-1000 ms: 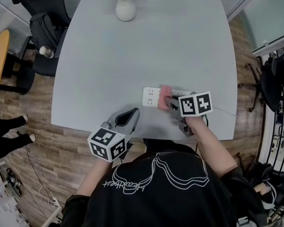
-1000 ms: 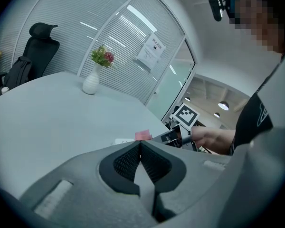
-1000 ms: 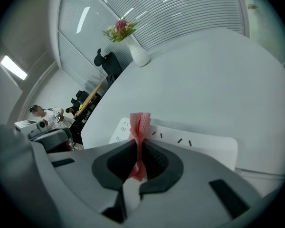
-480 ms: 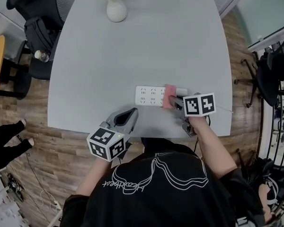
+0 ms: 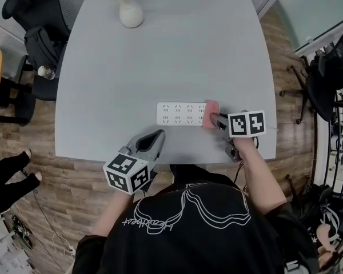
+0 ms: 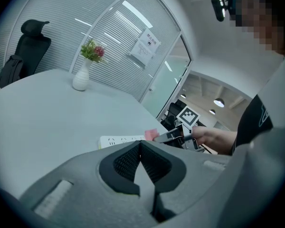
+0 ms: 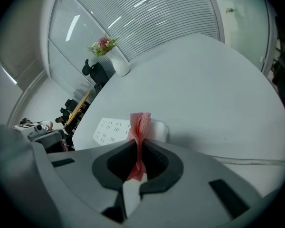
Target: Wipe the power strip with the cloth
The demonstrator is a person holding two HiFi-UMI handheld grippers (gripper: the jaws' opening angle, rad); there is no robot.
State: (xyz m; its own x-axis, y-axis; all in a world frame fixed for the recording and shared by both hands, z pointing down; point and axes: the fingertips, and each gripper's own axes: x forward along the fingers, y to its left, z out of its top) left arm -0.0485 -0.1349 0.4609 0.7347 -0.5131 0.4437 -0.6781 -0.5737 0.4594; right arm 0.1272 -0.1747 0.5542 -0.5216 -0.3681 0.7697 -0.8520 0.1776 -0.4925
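A white power strip [image 5: 182, 113] lies flat on the grey table [image 5: 160, 56], near its front edge. My right gripper [image 5: 215, 119] is shut on a folded pink cloth [image 5: 210, 114], which rests on the strip's right end. The right gripper view shows the pink cloth [image 7: 140, 129] pinched upright between the jaws, with the power strip [image 7: 118, 129] just behind it. My left gripper [image 5: 156, 138] hovers at the table's front edge, left of the strip, shut with nothing in it. In the left gripper view the power strip [image 6: 121, 140] and cloth [image 6: 151, 135] lie ahead.
A white vase with flowers [image 5: 130, 10] stands at the table's far edge. A thin white cable [image 7: 247, 161] runs off the strip to the right. Black office chairs [image 5: 37, 33] stand left of the table, and another chair [image 5: 328, 79] on the right.
My right gripper has slid the pink cloth rightward along the power strip, from near its middle to its right end. The left gripper has hardly moved.
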